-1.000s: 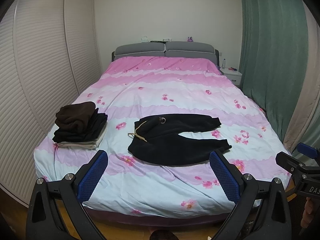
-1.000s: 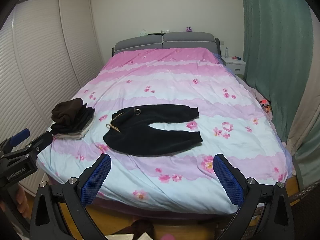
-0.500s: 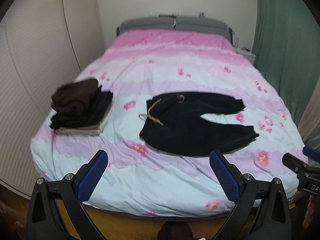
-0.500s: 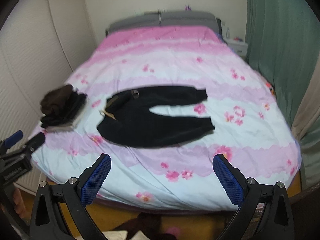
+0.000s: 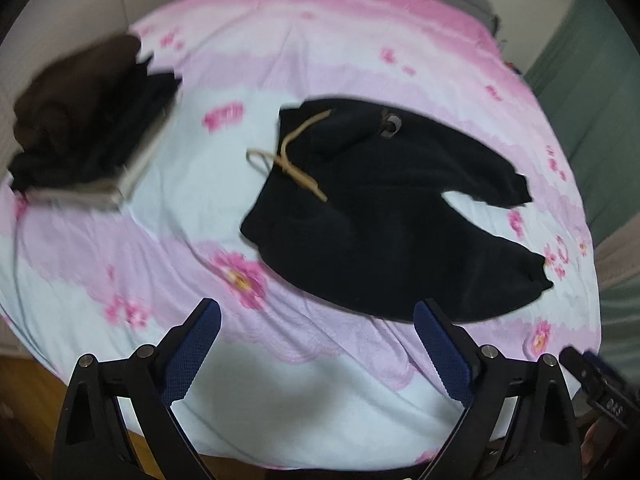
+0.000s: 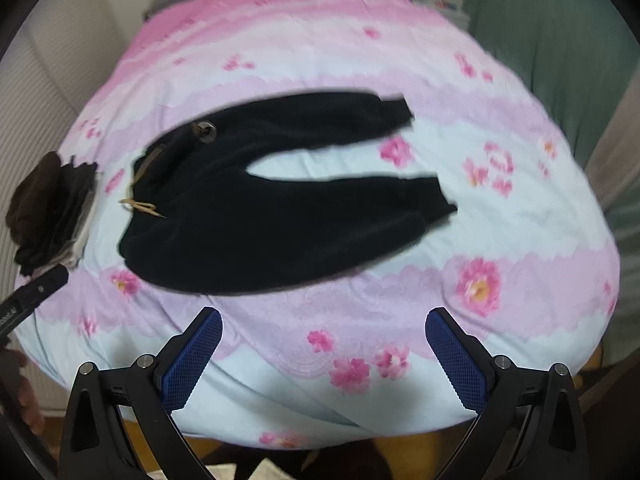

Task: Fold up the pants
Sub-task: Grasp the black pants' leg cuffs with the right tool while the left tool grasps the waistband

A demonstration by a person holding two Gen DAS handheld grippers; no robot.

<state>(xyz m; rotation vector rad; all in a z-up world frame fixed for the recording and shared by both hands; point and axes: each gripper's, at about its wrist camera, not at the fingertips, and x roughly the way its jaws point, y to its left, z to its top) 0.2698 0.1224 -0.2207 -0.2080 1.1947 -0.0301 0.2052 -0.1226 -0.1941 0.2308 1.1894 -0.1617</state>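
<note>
Pants: black sweatpants lie flat and unfolded on the bed, waistband toward the left, both legs spread apart toward the right.
Drawstring: tan cord lies loose across the waistband.
Bed cover: pink and pale blue with flowers.
Clothes stack: dark folded garments, blurred, apparently brown on top, well left of the pants.
Left gripper: jaws spread wide, holding nothing, above the bed's near edge.
Right gripper: likewise spread and empty, short of the pants.
</note>
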